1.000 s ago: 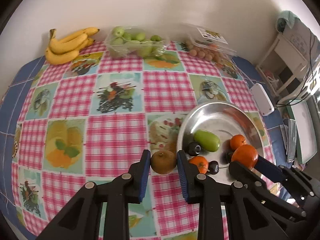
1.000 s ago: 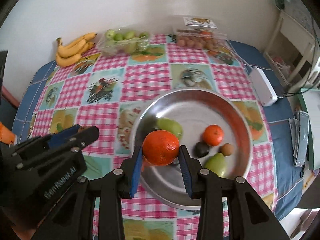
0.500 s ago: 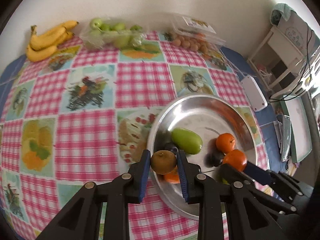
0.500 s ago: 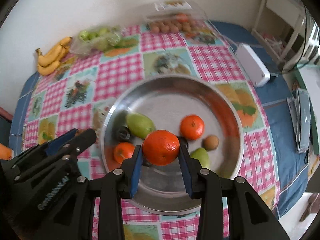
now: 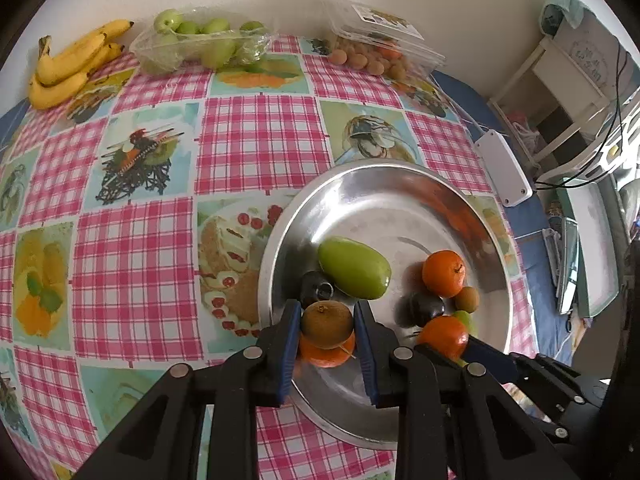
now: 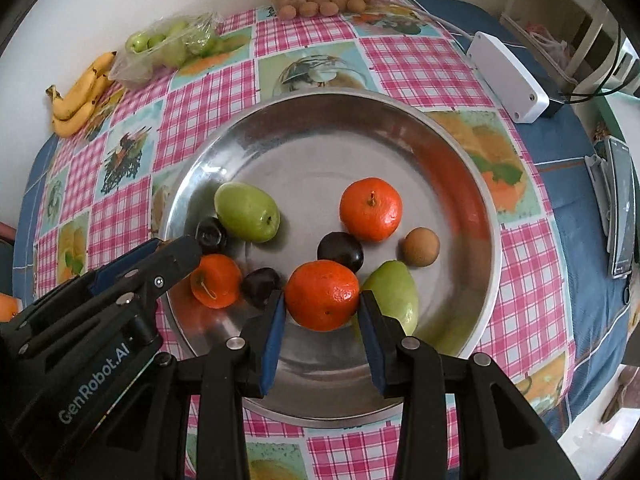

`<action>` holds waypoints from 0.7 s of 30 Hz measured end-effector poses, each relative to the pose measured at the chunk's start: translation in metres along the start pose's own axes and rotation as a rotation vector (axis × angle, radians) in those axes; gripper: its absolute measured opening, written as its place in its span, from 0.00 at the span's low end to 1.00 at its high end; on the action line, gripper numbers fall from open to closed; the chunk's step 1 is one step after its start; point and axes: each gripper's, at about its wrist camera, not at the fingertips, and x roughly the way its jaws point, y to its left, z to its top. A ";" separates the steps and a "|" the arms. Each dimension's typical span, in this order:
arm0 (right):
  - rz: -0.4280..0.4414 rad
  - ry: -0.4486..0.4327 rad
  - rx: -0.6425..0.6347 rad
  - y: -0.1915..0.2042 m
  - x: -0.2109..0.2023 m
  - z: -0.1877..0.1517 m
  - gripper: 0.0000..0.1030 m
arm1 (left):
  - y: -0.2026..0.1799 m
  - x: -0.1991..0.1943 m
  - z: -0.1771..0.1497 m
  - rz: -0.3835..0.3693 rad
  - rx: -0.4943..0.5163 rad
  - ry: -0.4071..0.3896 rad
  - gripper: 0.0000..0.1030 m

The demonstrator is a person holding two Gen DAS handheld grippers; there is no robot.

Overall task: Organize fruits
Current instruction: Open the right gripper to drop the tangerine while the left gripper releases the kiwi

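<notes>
My left gripper (image 5: 326, 330) is shut on a brown kiwi (image 5: 327, 323), held above the near left part of the round metal tray (image 5: 384, 184). My right gripper (image 6: 322, 300) is shut on an orange mandarin (image 6: 322, 295), held above the tray's (image 6: 320, 120) near middle. In the tray lie a green mango (image 6: 246, 212), a second green mango (image 6: 394, 296), two mandarins (image 6: 370, 208) (image 6: 216, 280), dark plums (image 6: 340, 250) and a small brown fruit (image 6: 420, 247). The left gripper's fingers (image 6: 172, 256) show at the tray's left edge in the right wrist view.
Bananas (image 5: 72, 64), a bag of green apples (image 5: 200, 44) and a clear box of small brown fruits (image 5: 376, 48) stand along the table's far edge by the wall. A white power strip (image 6: 506, 76) lies right of the tray. Shelves and cables stand beyond the table's right side.
Both grippers have moved forward and down over the tray with their fruits still held. The left one came in from the tablecloth to above the tray's left part.
</notes>
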 end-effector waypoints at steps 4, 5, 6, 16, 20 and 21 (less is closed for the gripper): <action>0.018 0.008 -0.009 0.002 -0.001 -0.002 0.38 | -0.002 -0.003 -0.002 -0.002 0.008 0.002 0.32; 0.018 0.008 -0.009 0.002 -0.001 -0.002 0.39 | -0.001 -0.005 -0.002 -0.004 0.006 0.000 0.37; 0.018 0.003 -0.010 0.002 -0.002 -0.003 0.39 | 0.000 -0.006 -0.002 -0.007 0.002 -0.003 0.43; 0.021 -0.020 -0.017 0.001 -0.012 -0.007 0.52 | 0.018 -0.035 -0.021 0.177 0.005 -0.071 0.79; 0.003 -0.033 -0.029 0.004 -0.014 -0.015 0.71 | 0.027 -0.046 -0.033 0.277 0.022 -0.109 0.96; 0.003 -0.033 -0.032 0.005 -0.014 -0.017 0.72 | 0.030 -0.050 -0.036 0.295 0.023 -0.119 0.98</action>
